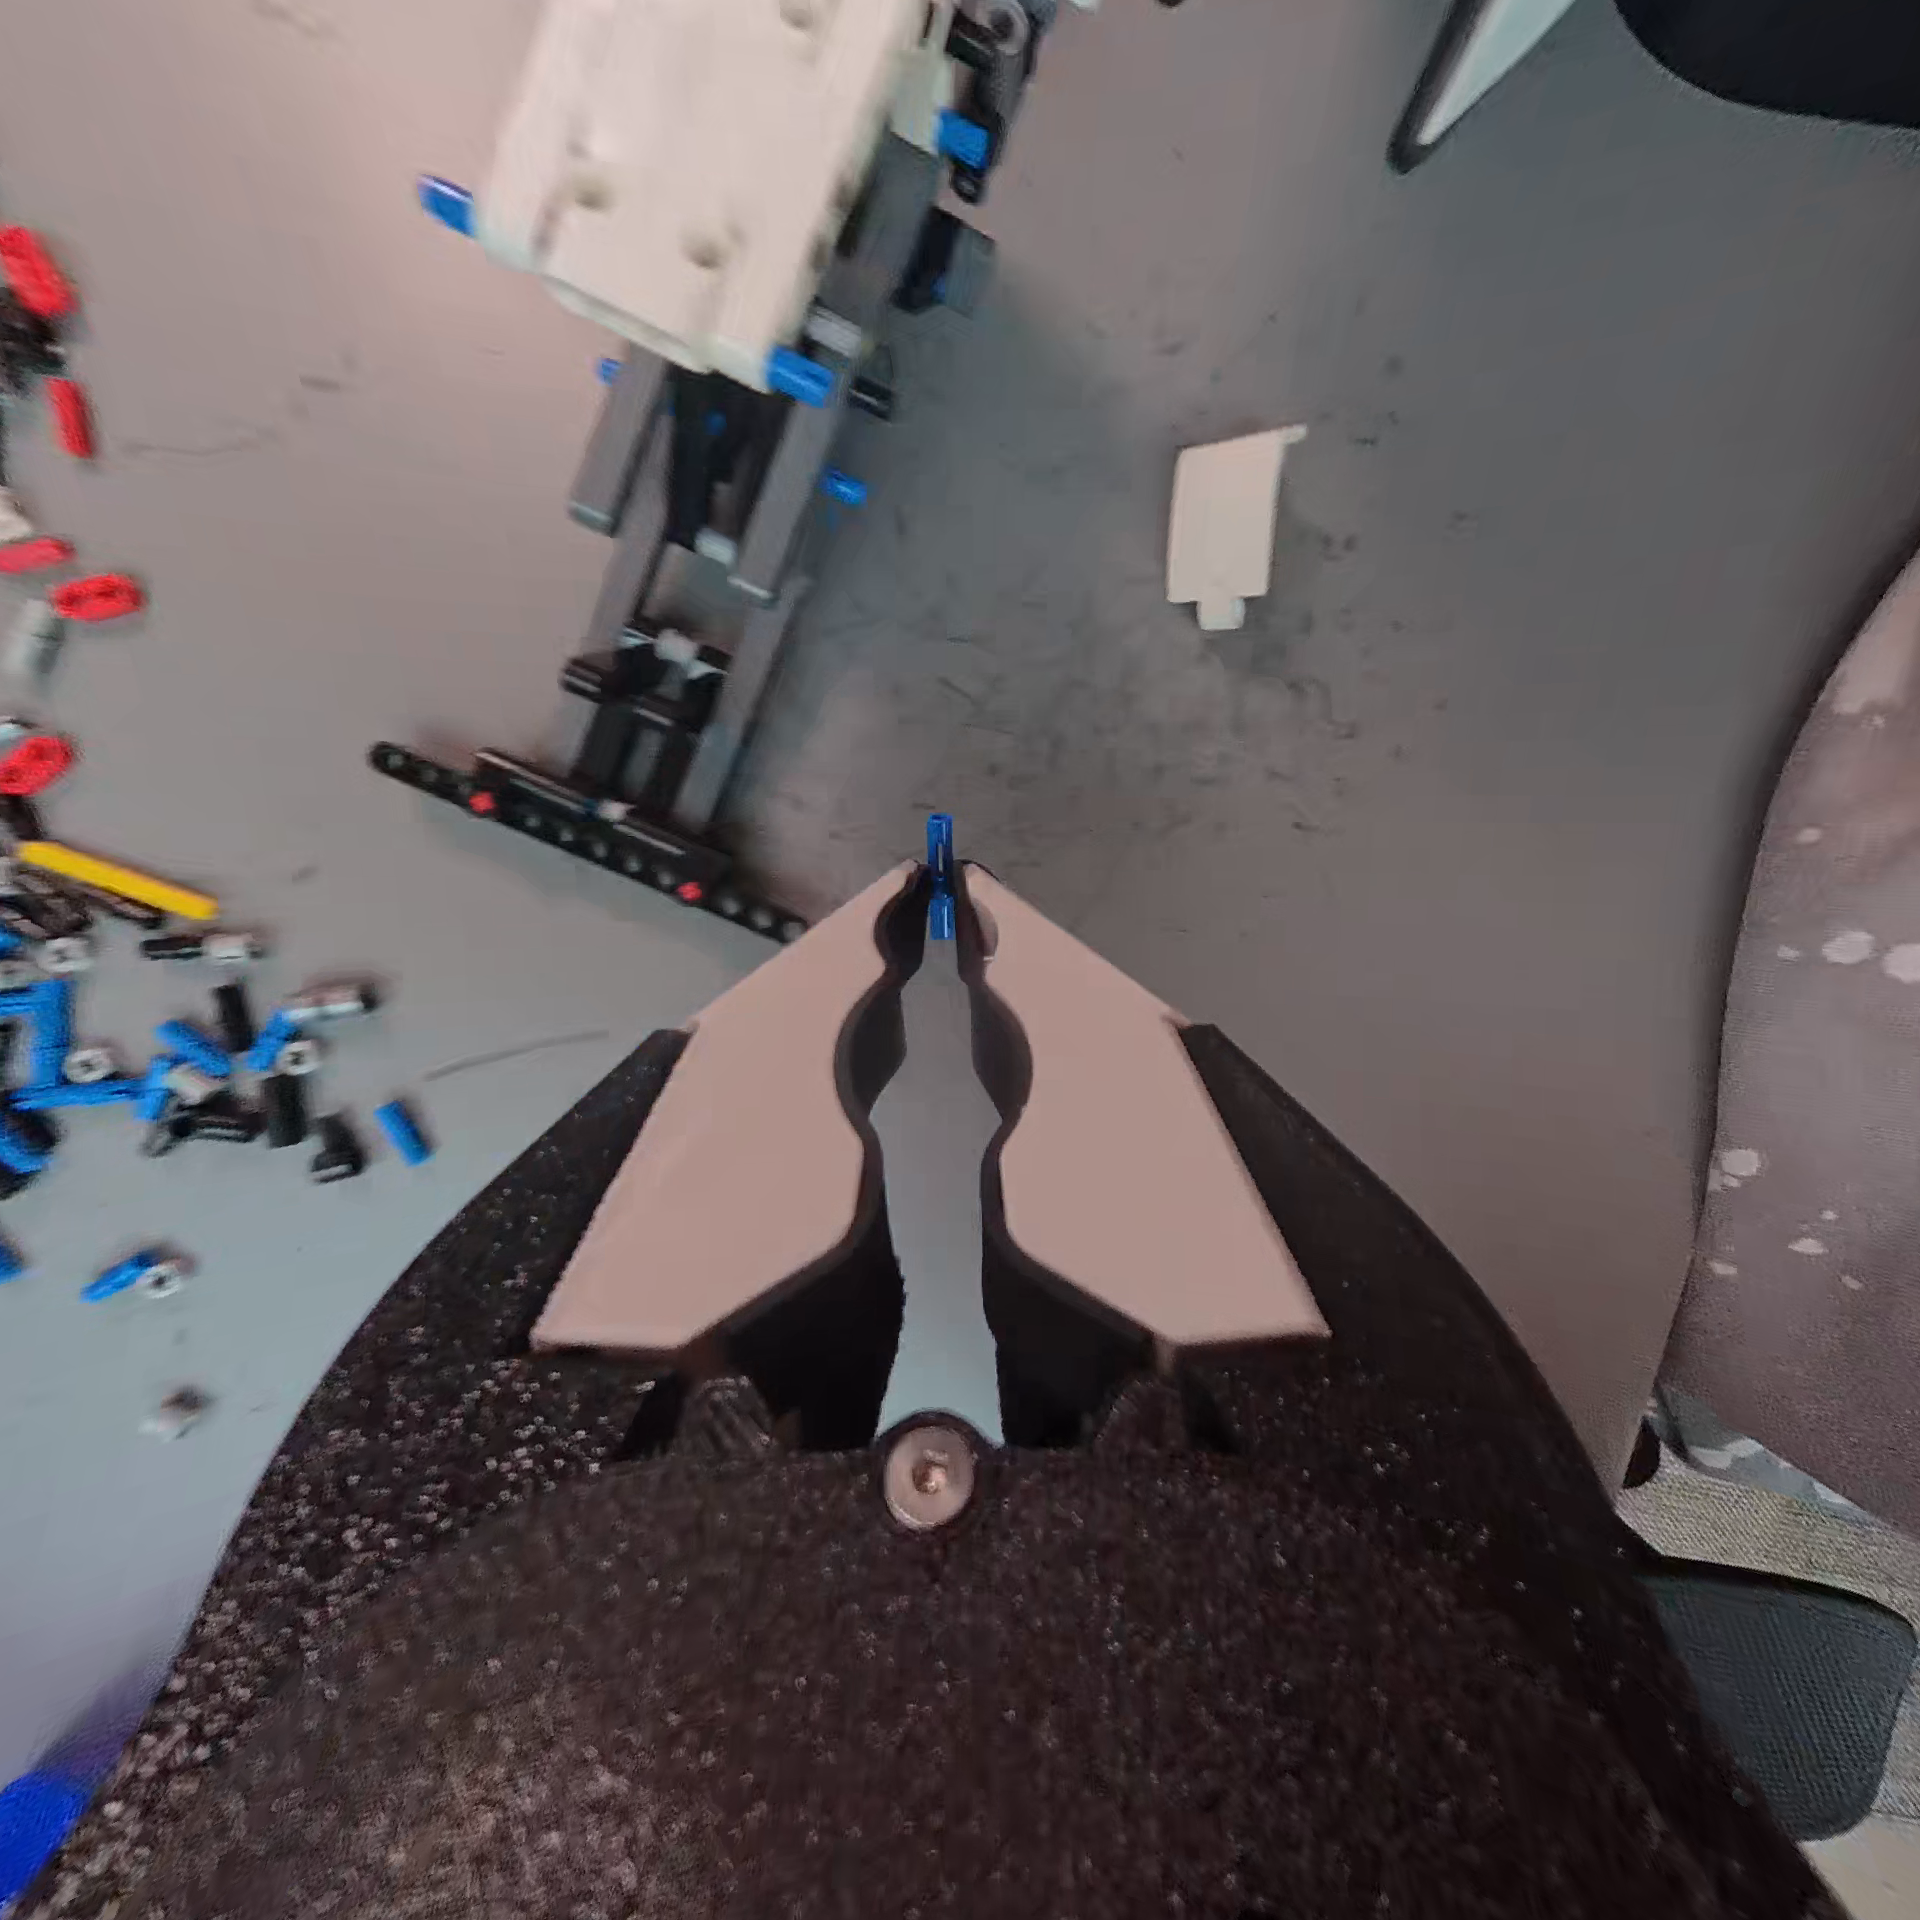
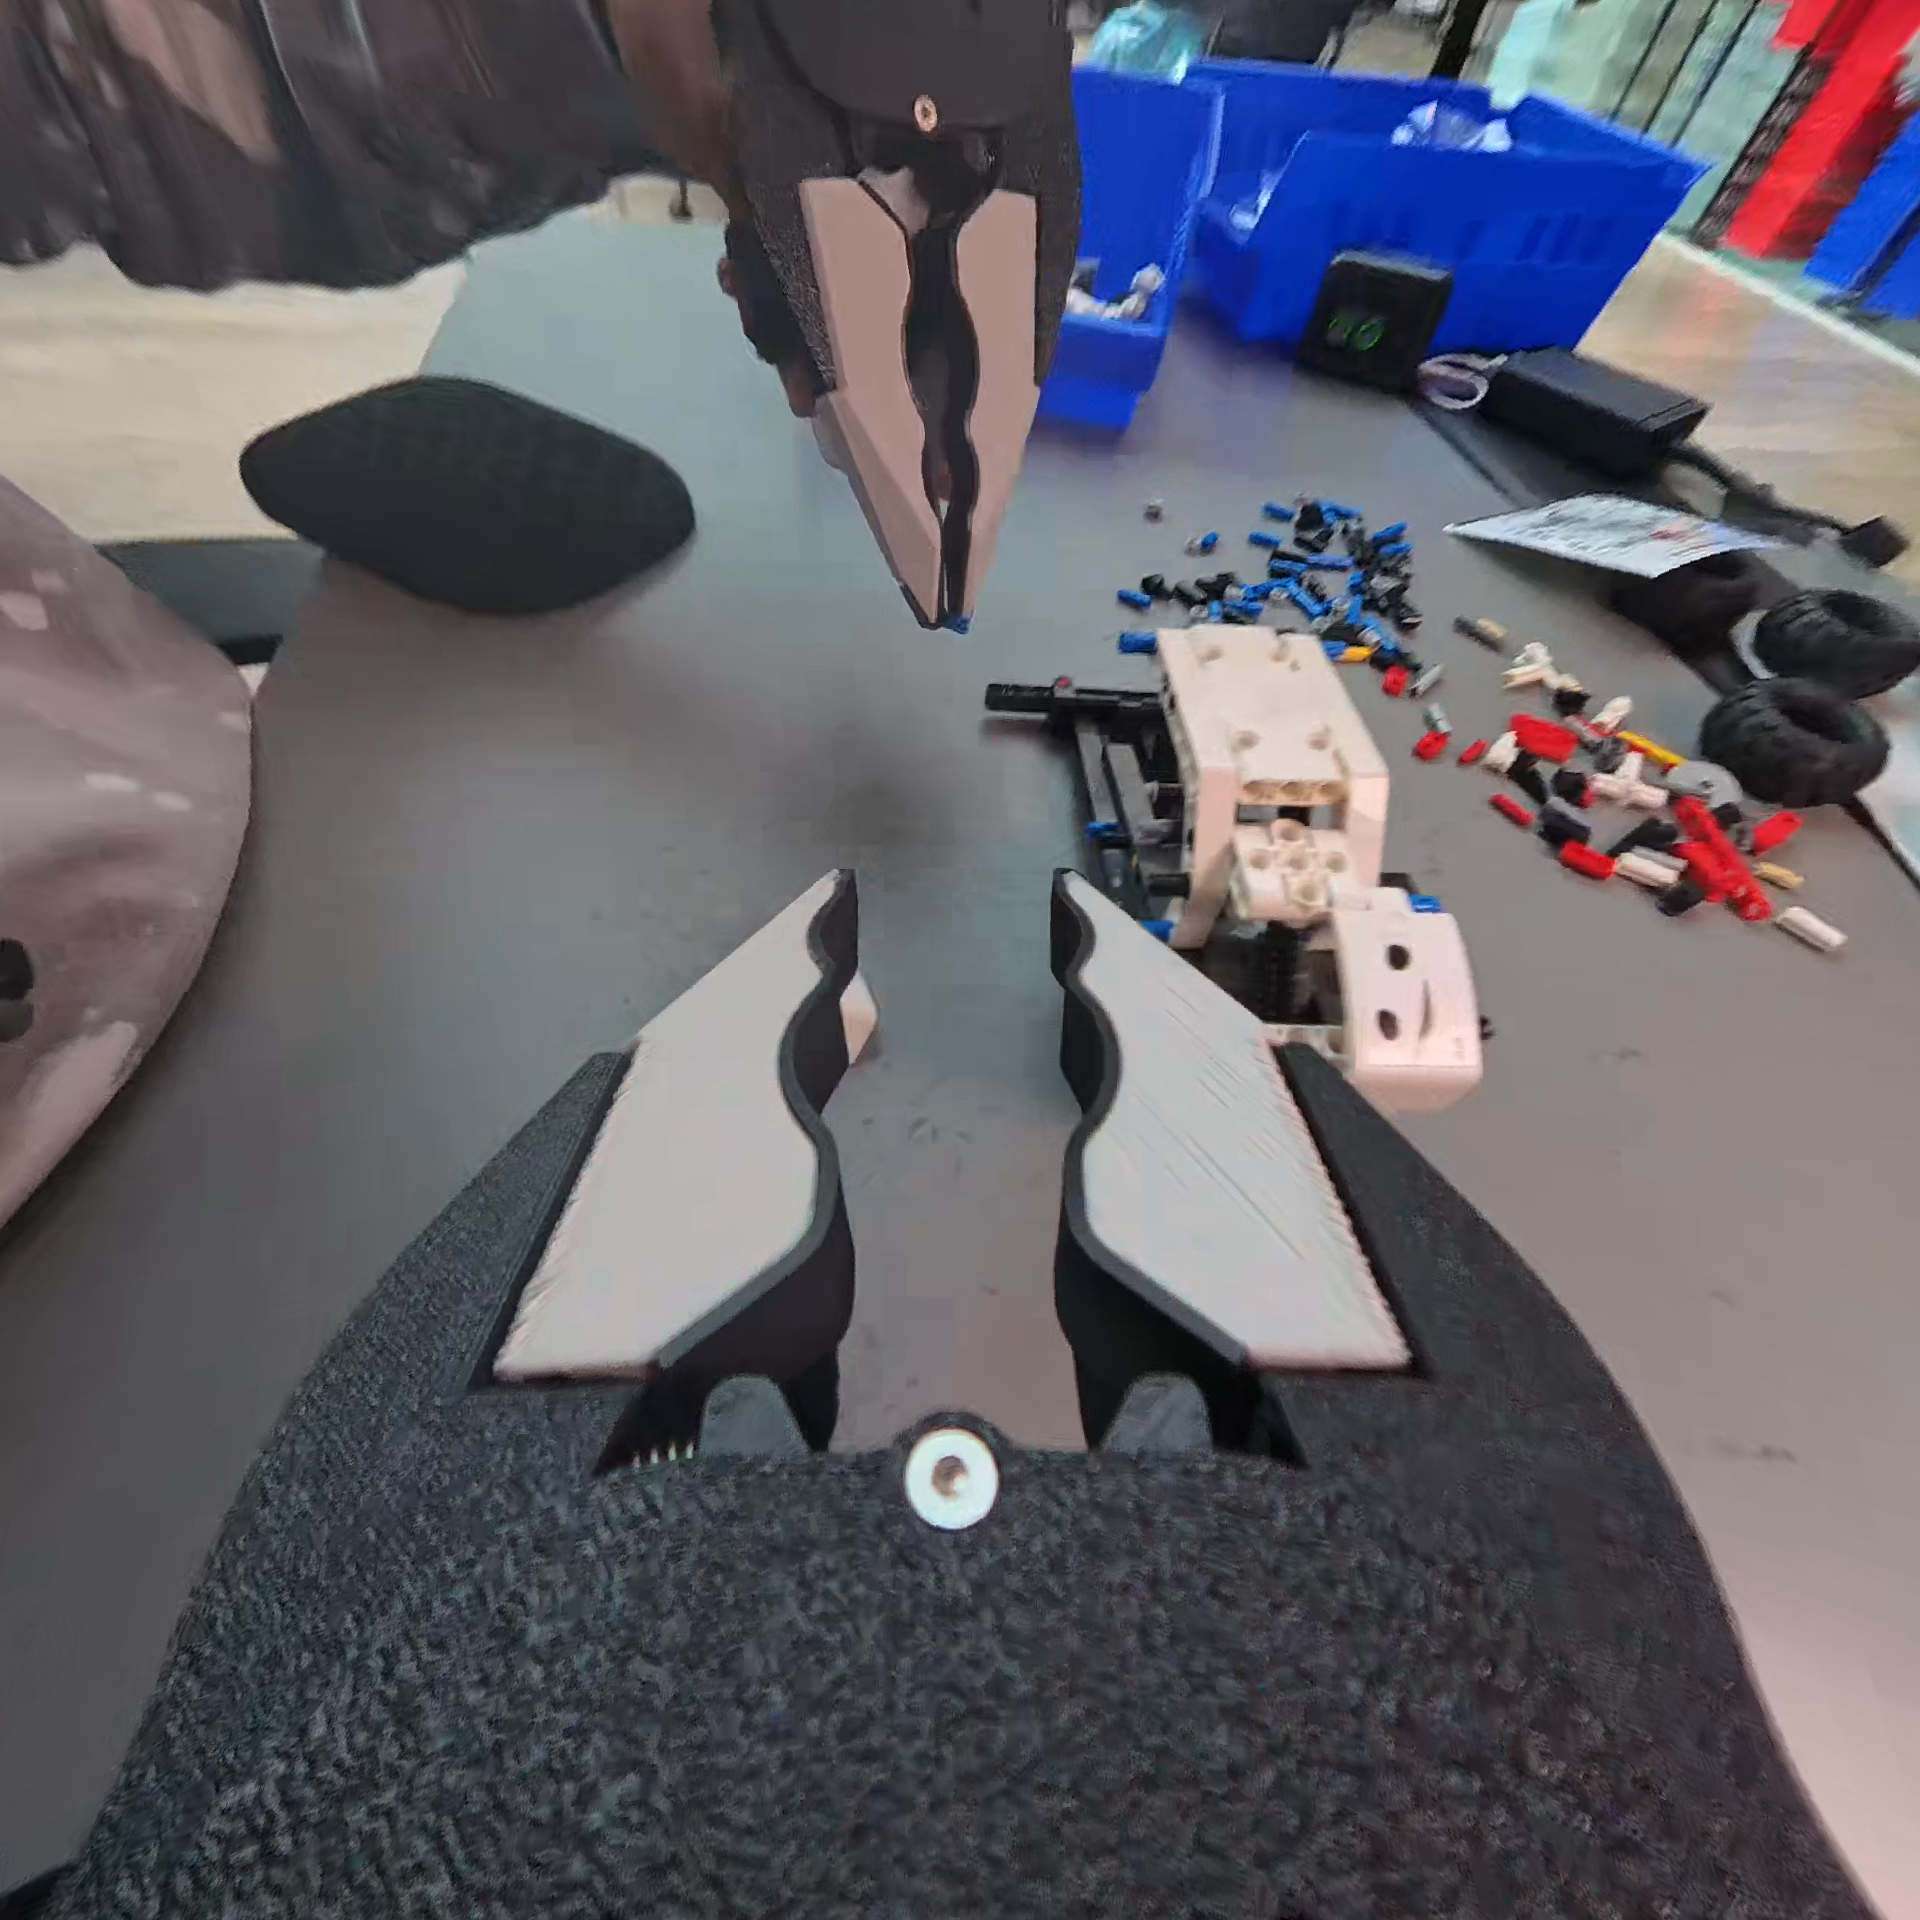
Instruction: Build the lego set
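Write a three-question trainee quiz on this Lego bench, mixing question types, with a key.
1. True or false: the left gripper is shut on a blue pin.
2. The right gripper jaws are: A) open, B) shut on a tyre, C) shut on a red brick.
3. Fill in: the two black tyres lie on the table beyond the loose ____ and white pieces, seen from the right wrist.

Key: 1 true; 2 A; 3 red.
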A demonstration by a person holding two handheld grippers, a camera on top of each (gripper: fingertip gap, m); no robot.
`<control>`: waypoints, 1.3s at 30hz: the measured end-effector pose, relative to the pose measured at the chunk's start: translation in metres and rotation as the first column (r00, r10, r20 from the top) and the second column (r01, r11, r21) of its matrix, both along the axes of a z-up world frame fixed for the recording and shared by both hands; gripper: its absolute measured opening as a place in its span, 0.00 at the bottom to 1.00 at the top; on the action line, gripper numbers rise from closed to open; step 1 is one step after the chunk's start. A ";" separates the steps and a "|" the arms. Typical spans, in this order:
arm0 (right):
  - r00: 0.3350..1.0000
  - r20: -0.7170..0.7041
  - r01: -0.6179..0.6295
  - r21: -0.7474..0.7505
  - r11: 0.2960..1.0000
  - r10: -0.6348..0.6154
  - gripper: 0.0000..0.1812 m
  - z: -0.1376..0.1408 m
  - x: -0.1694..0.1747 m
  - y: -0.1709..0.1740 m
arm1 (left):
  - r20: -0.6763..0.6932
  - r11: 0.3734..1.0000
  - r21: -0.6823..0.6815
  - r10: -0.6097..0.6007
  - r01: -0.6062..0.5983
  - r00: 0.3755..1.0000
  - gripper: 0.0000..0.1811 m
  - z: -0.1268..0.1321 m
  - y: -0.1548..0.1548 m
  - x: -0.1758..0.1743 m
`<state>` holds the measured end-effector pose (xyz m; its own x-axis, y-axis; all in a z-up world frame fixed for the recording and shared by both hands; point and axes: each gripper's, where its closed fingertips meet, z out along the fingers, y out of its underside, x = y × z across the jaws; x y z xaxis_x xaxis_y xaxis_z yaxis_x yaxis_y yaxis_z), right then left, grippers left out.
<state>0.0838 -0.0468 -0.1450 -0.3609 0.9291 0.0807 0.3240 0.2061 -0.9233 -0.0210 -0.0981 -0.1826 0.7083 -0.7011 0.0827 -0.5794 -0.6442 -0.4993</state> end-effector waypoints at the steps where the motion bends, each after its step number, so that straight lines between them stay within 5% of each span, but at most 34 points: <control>1: 0.999 0.044 -0.022 0.025 0.999 0.021 0.20 -0.010 0.001 -0.006 | 0.015 1.000 -0.012 -0.012 0.012 1.000 0.02 -0.009 -0.009 0.010; 9: 0.953 0.295 -0.068 -0.008 0.998 0.067 0.20 -0.052 0.002 -0.030 | 0.003 0.998 -0.035 -0.055 0.055 0.998 0.03 -0.041 -0.032 0.030; 14: 0.942 0.329 -0.028 -0.107 0.994 0.062 0.22 -0.048 0.002 -0.025 | 0.077 0.999 0.020 -0.033 0.032 0.996 0.13 -0.028 -0.032 0.030; 17: 0.933 0.358 -0.001 -0.118 0.993 0.044 0.23 -0.050 0.002 -0.020 | 0.067 0.987 0.128 0.090 -0.099 0.994 0.15 0.004 -0.026 -0.011; 20: 0.921 0.384 -0.002 -0.146 0.989 0.059 0.24 -0.052 0.003 -0.021 | -0.120 0.922 0.220 0.349 -0.318 0.929 0.16 0.028 -0.028 -0.111; 23: 0.904 0.417 -0.041 -0.124 0.991 0.089 0.27 -0.057 0.005 -0.024 | -0.330 0.850 0.185 0.527 -0.494 0.783 0.22 0.021 -0.049 -0.212; 26: 0.894 0.431 -0.085 -0.113 0.990 0.126 0.29 -0.056 0.003 -0.030 | -0.390 0.799 0.082 0.576 -0.596 0.719 0.19 0.000 -0.060 -0.258; 33: 0.901 0.423 -0.039 -0.142 0.989 0.096 0.29 -0.049 0.005 -0.022 | -0.489 0.826 -0.036 0.476 -0.562 0.731 0.27 -0.013 -0.068 -0.269; 39: 0.891 0.450 0.073 -0.282 0.957 0.065 0.25 -0.049 -0.002 -0.016 | -0.519 0.847 -0.030 0.441 -0.531 0.732 0.17 -0.021 -0.073 -0.281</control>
